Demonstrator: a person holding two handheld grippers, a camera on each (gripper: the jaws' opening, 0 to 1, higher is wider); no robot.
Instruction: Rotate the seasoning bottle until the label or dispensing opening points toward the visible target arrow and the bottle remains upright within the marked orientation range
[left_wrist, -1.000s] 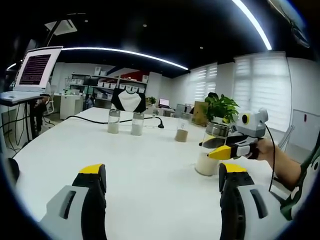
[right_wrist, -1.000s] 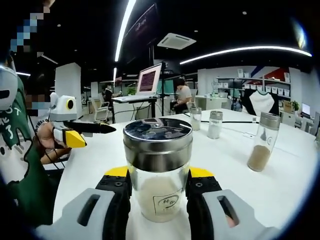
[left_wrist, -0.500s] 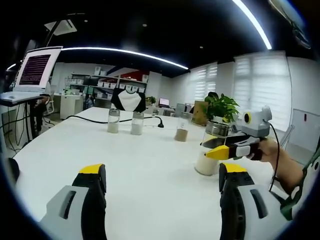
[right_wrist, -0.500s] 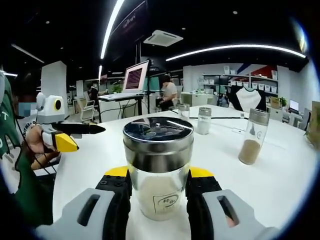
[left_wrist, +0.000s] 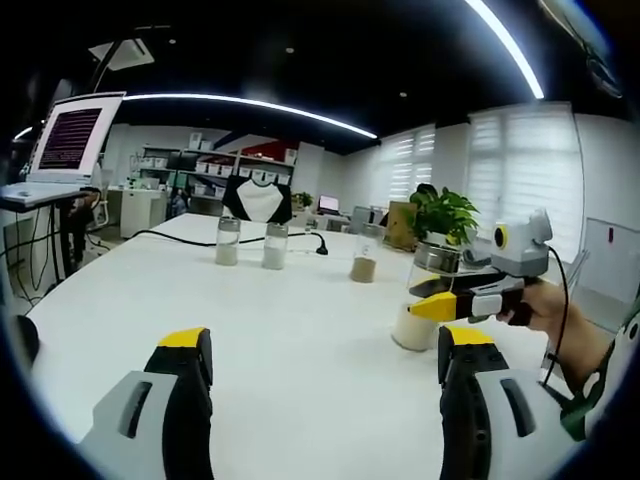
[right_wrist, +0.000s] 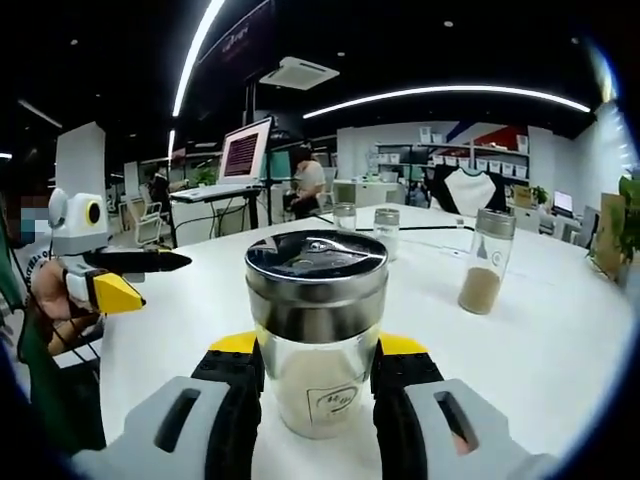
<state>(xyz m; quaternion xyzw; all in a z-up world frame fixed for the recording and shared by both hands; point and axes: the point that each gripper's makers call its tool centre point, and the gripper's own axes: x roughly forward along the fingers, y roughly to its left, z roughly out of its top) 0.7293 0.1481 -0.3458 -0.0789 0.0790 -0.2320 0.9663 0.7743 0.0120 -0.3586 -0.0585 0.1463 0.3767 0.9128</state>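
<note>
Since a second ago the right gripper (right_wrist: 315, 375) has swung with the seasoning bottle (right_wrist: 316, 335), the room sliding past behind. It clamps the upright bottle on the white table (right_wrist: 560, 340). At nine o'clock the left gripper (right_wrist: 125, 277) hovers, jaws spread apart.
</note>
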